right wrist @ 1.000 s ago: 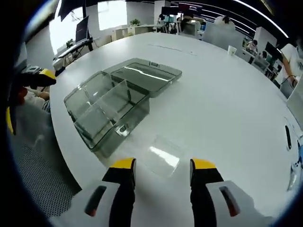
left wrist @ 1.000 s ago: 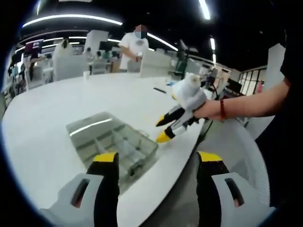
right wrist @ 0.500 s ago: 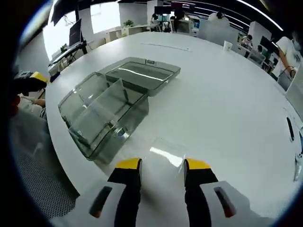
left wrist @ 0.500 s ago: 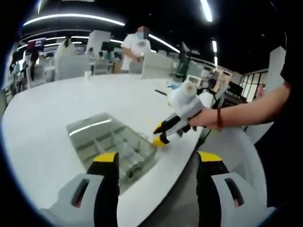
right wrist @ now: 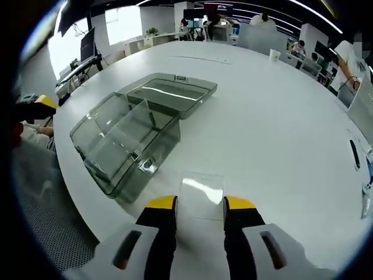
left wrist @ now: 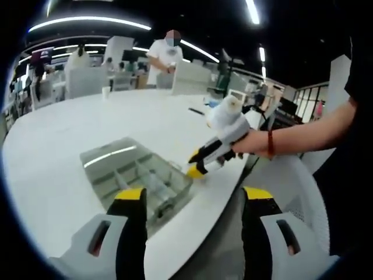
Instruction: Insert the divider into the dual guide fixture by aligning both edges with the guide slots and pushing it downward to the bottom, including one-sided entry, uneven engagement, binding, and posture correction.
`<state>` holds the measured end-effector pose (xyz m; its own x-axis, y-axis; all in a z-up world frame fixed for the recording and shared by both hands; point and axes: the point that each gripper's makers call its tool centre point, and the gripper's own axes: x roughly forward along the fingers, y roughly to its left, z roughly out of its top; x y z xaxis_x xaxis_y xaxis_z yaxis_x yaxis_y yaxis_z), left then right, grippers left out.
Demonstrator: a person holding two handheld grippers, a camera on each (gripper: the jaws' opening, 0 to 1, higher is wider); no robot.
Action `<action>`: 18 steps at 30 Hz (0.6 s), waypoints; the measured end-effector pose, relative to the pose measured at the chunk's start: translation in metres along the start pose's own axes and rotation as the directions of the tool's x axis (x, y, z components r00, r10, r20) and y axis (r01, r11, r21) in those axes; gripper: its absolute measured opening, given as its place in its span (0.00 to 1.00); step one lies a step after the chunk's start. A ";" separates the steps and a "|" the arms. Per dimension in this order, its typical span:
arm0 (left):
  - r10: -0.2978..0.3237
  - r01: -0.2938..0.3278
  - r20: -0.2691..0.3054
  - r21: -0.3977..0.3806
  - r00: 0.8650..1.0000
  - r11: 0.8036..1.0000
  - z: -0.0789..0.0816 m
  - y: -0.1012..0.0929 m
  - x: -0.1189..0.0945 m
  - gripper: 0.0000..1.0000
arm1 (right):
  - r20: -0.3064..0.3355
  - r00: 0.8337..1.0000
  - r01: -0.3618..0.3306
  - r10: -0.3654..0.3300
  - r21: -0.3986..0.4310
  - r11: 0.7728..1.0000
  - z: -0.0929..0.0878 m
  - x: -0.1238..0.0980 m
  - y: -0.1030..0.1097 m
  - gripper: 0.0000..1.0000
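Note:
A clear grey box [right wrist: 125,143] stands by the white table's near rim, its lid [right wrist: 172,90] laid open flat behind it; clear partitions cross its inside. The clear divider [right wrist: 202,188] lies flat on the table. My right gripper [right wrist: 199,204] is low over it, open, with one jaw at each side edge of the divider. In the left gripper view that right gripper [left wrist: 196,166] is held by a hand just right of the box [left wrist: 140,175]. My left gripper [left wrist: 193,195] hangs open off the table's edge, nothing between its jaws; its yellow tip [right wrist: 36,105] shows at the left.
The round white table [right wrist: 280,128] has bare room beyond the box. A black object [right wrist: 354,154] lies at its right rim, a paper cup [left wrist: 106,92] at the far side. A person [left wrist: 166,55] stands beyond the table. A mesh chair [right wrist: 41,233] sits below the table's rim.
My right gripper has come down and forward over the divider, and its jaws have narrowed until they flank it. The left gripper has stayed put.

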<state>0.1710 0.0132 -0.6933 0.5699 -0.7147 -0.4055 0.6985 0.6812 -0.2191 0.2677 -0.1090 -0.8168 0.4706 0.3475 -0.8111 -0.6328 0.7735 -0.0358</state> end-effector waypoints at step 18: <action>-0.018 0.018 0.017 -0.007 1.000 1.000 0.007 0.003 0.004 0.63 | 0.084 0.996 -0.002 0.001 0.010 1.000 0.018 -0.026 -0.005 0.27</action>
<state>0.1781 0.0113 -0.6897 0.5647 -0.7295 -0.3860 0.7058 0.6692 -0.2322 0.2694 -0.1122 -0.7853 0.5201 0.3917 -0.7590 -0.6278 0.7778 -0.0287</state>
